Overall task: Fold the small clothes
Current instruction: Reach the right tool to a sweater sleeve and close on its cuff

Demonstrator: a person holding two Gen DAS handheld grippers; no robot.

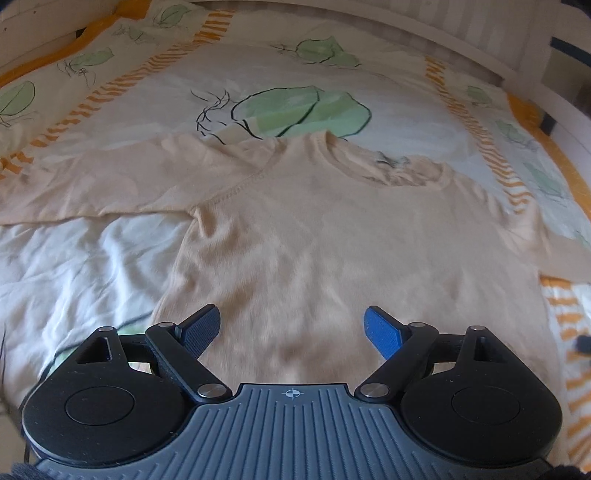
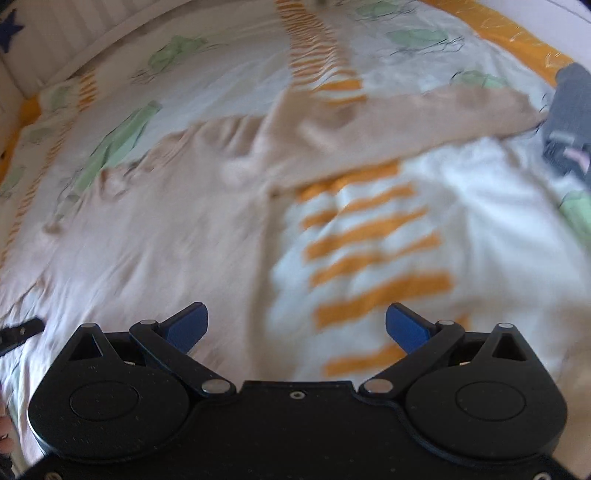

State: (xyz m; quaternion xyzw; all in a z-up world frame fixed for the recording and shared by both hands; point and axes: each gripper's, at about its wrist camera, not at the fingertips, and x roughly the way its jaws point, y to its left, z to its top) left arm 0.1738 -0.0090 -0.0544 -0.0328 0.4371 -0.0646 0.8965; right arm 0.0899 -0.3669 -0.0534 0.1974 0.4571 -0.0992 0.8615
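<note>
A pale peach long-sleeved top lies flat and spread out on the bed, collar away from me, sleeves stretched to both sides. My left gripper is open and empty, hovering over the top's lower body near the hem. In the right wrist view the same top fills the left half, with its right sleeve stretched toward the upper right. My right gripper is open and empty, above the top's right side edge and the bedcover.
The bed has a white cover with green leaf prints and orange striped bands. A dark grey garment lies at the far right edge. A white bed rail runs along the back. A small dark object lies at the left.
</note>
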